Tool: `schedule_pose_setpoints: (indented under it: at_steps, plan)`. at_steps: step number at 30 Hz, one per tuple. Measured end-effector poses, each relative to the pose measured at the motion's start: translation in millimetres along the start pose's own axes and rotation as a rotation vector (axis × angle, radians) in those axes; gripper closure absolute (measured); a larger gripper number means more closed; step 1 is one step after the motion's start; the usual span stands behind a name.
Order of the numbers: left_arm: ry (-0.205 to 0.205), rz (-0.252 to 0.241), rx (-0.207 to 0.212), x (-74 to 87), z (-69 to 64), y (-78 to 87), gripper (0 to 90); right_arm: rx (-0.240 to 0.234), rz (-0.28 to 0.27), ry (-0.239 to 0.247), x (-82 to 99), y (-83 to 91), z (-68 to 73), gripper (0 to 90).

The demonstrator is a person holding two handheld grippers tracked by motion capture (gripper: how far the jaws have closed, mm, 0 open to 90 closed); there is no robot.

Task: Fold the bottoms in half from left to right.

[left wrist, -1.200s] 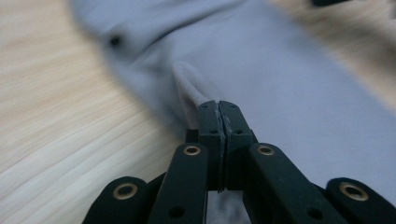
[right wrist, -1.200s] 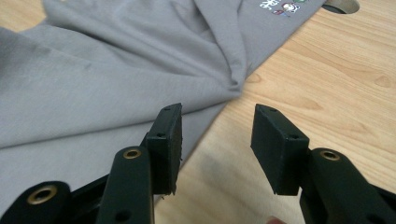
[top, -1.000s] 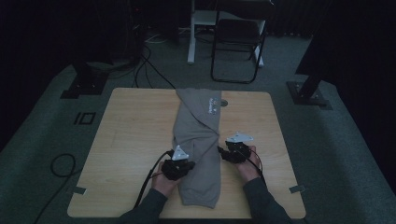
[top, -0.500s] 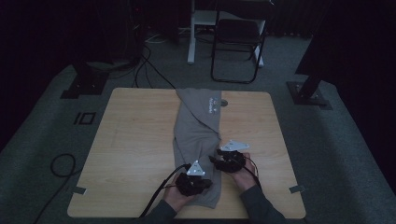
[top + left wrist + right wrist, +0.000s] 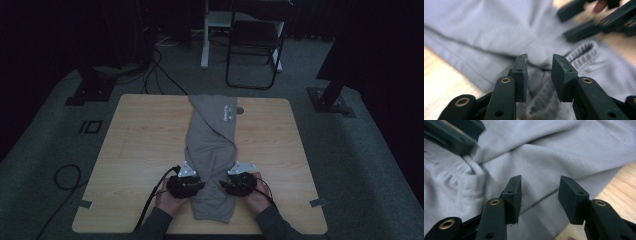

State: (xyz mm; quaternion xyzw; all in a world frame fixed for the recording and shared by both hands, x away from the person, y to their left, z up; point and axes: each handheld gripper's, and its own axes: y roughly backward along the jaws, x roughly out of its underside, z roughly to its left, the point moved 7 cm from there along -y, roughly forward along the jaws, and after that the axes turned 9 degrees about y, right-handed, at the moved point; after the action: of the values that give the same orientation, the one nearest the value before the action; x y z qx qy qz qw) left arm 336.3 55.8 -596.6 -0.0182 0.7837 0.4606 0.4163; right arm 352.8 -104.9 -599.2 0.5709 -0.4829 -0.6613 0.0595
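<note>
Counter: pale wood counter (image 5: 135,150) in a dim room, cables trailing off its near left corner
Left gripper: left gripper (image 5: 186,184) at the near left edge of the garment; its jaws have just been opening and stand part open, with cloth and a ribbed band lying loose between them, not pinched
Right gripper: right gripper (image 5: 239,184) at the near right edge, jaws part open over a fold, gripping nothing
Garment: grey garment (image 5: 210,145) folded into a long strip down the middle of the counter, its near end between the two hands, its far end near the back edge
Risk: closing here may catch only the top layer, so the folded layers could slide apart on lifting
Background: folding chair (image 5: 255,45) beyond the counter
</note>
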Motion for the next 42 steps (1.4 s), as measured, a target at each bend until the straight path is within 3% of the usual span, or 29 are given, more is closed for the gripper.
schedule_pose_setpoints:
  at_steps: [2,6,14,19,21,25,30,35,42]
  plan:
    - [0.01,-0.008,0.012,-3.4,0.7,-5.1,66.7,0.017,0.002,-0.001,-1.5,-2.1,-5.1,53.8]
    - [-0.012,-0.01,-0.01,-14.3,5.0,-14.3,66.5,0.045,-0.008,-0.012,-4.3,-8.0,-21.1,53.8]
    - [0.026,-0.048,-0.053,-41.0,24.1,-34.1,67.5,0.081,-0.034,-0.075,-10.5,-22.1,-57.2,53.7]
    - [0.052,-0.062,-0.081,-53.7,35.9,-42.1,65.8,0.107,-0.036,-0.106,-15.1,-29.0,-69.9,54.0]
    - [0.075,-0.054,-0.081,-55.7,39.4,-41.1,62.6,0.108,-0.033,-0.109,-16.1,-30.0,-71.2,53.9]
    - [0.122,-0.095,-0.047,-53.2,41.1,-24.5,60.5,0.1,-0.02,-0.116,-13.9,-25.5,-68.3,53.7]
    - [0.131,-0.128,-0.043,-44.9,46.5,-3.4,60.4,0.094,-0.028,-0.105,-8.9,-16.0,-64.0,53.6]
    - [0.144,-0.122,-0.042,-37.0,52.3,-2.1,60.1,0.085,-0.041,-0.121,-8.2,-10.5,-63.6,53.6]
    - [0.105,-0.129,-0.024,-32.7,47.6,8.4,57.3,0.04,-0.1,-0.114,-15.3,2.9,-49.6,53.7]
